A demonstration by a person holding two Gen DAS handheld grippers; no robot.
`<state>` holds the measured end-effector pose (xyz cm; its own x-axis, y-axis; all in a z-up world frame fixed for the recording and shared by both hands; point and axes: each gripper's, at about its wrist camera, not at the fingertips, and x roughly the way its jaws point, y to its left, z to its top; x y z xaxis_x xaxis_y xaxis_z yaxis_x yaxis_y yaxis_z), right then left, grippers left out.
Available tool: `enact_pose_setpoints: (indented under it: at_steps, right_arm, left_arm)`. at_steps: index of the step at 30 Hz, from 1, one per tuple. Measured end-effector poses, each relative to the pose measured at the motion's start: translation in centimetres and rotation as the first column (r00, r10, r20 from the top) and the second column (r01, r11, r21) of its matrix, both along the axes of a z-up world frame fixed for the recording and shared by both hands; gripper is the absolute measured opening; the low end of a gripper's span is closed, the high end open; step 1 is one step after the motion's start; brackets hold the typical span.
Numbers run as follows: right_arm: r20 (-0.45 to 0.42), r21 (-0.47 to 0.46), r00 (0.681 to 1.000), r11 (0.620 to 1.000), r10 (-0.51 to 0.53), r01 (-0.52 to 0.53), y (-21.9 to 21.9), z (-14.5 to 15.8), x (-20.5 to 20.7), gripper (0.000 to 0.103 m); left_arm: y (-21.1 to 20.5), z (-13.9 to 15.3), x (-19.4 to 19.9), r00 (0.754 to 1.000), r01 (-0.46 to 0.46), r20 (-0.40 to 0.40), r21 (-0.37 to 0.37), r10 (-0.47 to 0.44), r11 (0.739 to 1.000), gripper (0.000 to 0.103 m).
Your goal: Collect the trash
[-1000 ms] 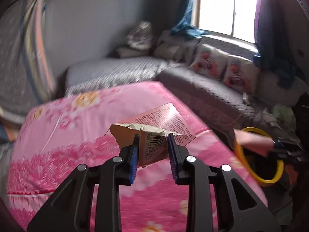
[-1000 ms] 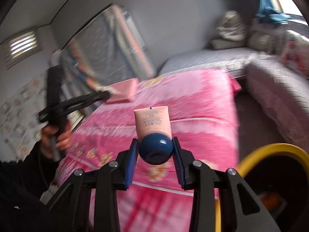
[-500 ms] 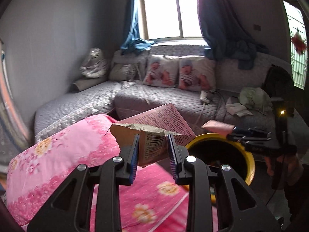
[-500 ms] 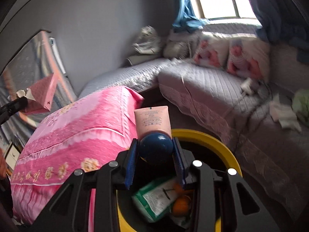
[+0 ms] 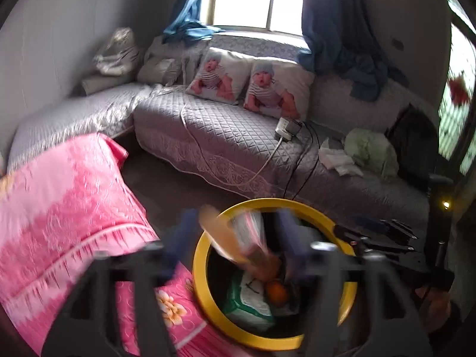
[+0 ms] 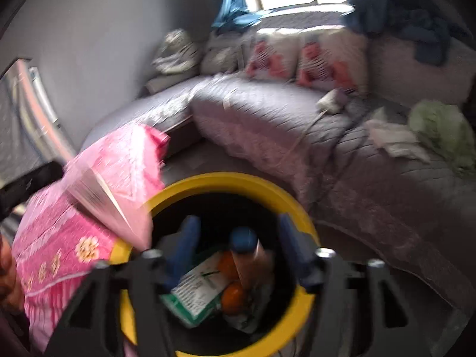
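The torn pink carton (image 5: 238,244) and the blue-capped tube (image 6: 248,253) are dropping into the yellow-rimmed bin (image 6: 226,180) beside the pink bed's (image 5: 68,202) corner. Both the left tongs (image 5: 235,241) and right tongs (image 6: 238,247) have just been opening and stand spread over the bin mouth, releasing them. Only the right view shows the tube; the left shows the carton between its fingers.

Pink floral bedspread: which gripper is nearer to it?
Left. The left gripper hangs over the yellow-rimmed bin's bedside rim; right gripper is over the bin's far side, away from the bedspread.
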<state>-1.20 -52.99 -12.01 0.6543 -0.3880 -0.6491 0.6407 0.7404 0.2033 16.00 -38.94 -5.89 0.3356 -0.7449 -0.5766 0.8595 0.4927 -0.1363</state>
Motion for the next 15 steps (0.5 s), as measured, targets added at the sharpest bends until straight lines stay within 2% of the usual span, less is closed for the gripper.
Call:
enact_pose_setpoints:
  at_steps: [1, 2, 3, 4, 5, 7, 10, 13, 15]
  right_arm:
    - [-0.001, -0.008, 1.000, 1.000, -0.016, 0.016, -0.1, 0.4, -0.4, 0.062]
    - [0.000, -0.014, 1.000, 1.000, -0.026, 0.026, -0.1, 0.7, -0.8, 0.062]
    - [-0.001, -0.025, 0.999, 0.999, -0.045, 0.045, -0.1, 1.1, -1.1, 0.068]
    - [-0.004, -0.038, 0.998, 0.998, -0.060, 0.059, -0.1, 1.3, -1.2, 0.076]
    - [-0.007, -0.051, 0.998, 0.996, -0.070, 0.070, 0.1, 1.5, -1.3, 0.079]
    - [-0.022, -0.070, 0.996, 0.994, -0.085, 0.083, 0.3, 1.6, -0.9, 0.083]
    - [-0.080, -0.131, 0.990, 0.985, -0.118, 0.107, 1.1, 1.2, 0.7, 0.095]
    - [-0.126, -0.213, 0.978, 0.968, -0.165, 0.136, 2.2, 0.7, 2.7, 0.095]
    - [-0.142, -0.244, 0.970, 0.957, -0.198, 0.159, 3.0, 0.8, 3.8, 0.095]
  left_arm:
    - [0.5, 0.0, 0.0, 1.000, -0.010, -0.003, -0.014, 0.010, 1.000, 0.076]
    - [1.3, 0.3, 0.2, 1.000, -0.027, 0.004, -0.029, 0.028, 0.999, 0.081]
    - [2.0, 0.5, 0.2, 0.999, -0.044, 0.013, -0.039, 0.044, 0.998, 0.089]
    - [3.0, 0.9, 0.3, 0.997, -0.075, 0.027, -0.056, 0.077, 0.996, 0.092]
    - [3.9, 1.2, 0.4, 0.995, -0.094, 0.031, -0.072, 0.097, 0.993, 0.094]
    - [6.1, 1.9, 0.9, 0.992, -0.127, 0.016, -0.105, 0.129, 0.986, 0.095]
    - [9.3, 2.4, 1.8, 0.984, -0.177, -0.018, -0.127, 0.176, 0.976, 0.095]
    - [13.4, 2.8, 2.2, 0.972, -0.236, -0.015, -0.157, 0.236, 0.959, 0.095]
    - [16.2, 3.2, 2.2, 0.953, -0.296, 0.016, -0.166, 0.303, 0.941, 0.095]
